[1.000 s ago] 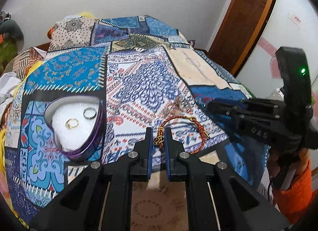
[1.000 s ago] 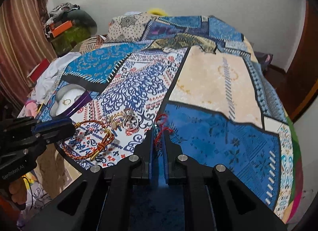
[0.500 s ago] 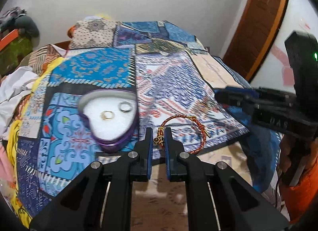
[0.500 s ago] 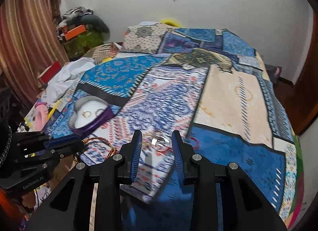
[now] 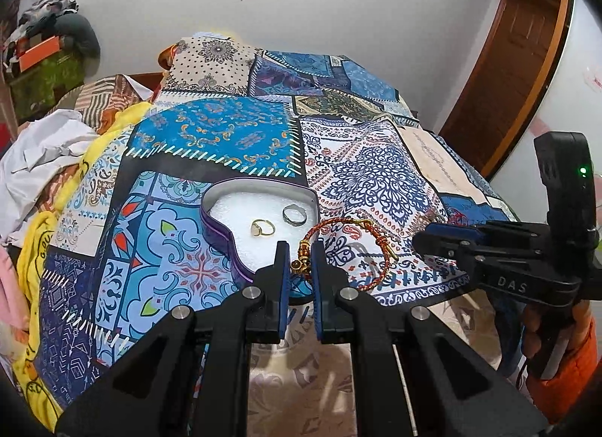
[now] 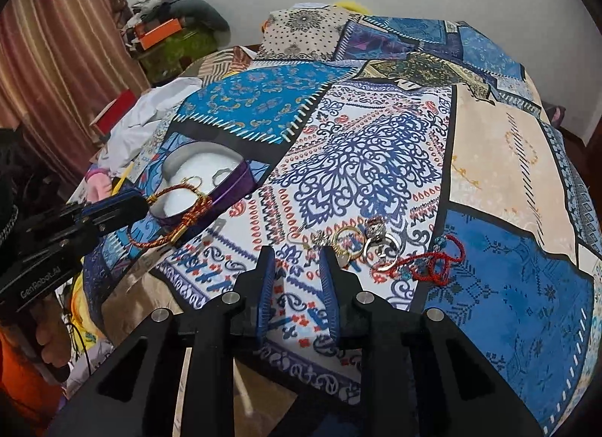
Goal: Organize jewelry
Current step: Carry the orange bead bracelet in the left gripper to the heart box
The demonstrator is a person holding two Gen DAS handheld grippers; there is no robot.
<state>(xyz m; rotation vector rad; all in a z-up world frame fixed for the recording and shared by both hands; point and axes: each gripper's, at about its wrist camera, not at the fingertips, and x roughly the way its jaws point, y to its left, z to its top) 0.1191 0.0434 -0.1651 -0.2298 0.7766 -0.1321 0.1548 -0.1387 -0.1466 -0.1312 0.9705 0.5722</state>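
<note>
- The left gripper [image 5: 300,260] is clamped on the gold bead end of the red-gold bracelet [image 5: 348,249]. The rest of the loop hangs out to the right, partly over the heart box [image 5: 259,228] rim and partly over the bedspread [image 5: 210,136].
- The heart box sits on the bedspread w/ white foam inside. A gold ring [image 5: 262,228] and a silver ring [image 5: 294,214] lie on the foam, near each other but not touching.
- The right gripper [image 6: 297,267] has its jaws a bit apart and closing, w/ nothing between them. It hovers just left of the jewelry pile [image 6: 367,245], which has a gold hoop, silver bits and a red string bracelet [image 6: 432,262] tangled close.
- What could go wrong:
  - The grip is only on the bead end, so the bracelet may slip out if the hand shakes.
  - If let go now, I think half the loop could land outside the box, bc it hangs over the rim.
  - The hanging loop may drag over the two rings and knock them off the foam.
  - The right gripper may grab two pieces at once, bc the pile is all bunched up.
- What changed vs. a sec ago:
  - The box was far off to the left of the left gripper. Now it's right in front, and the bracelet is over its edge.
  - The right gripper was pinching the red string bracelet. Now that piece lies on the bedspread and the gripper holds nothing.
</note>
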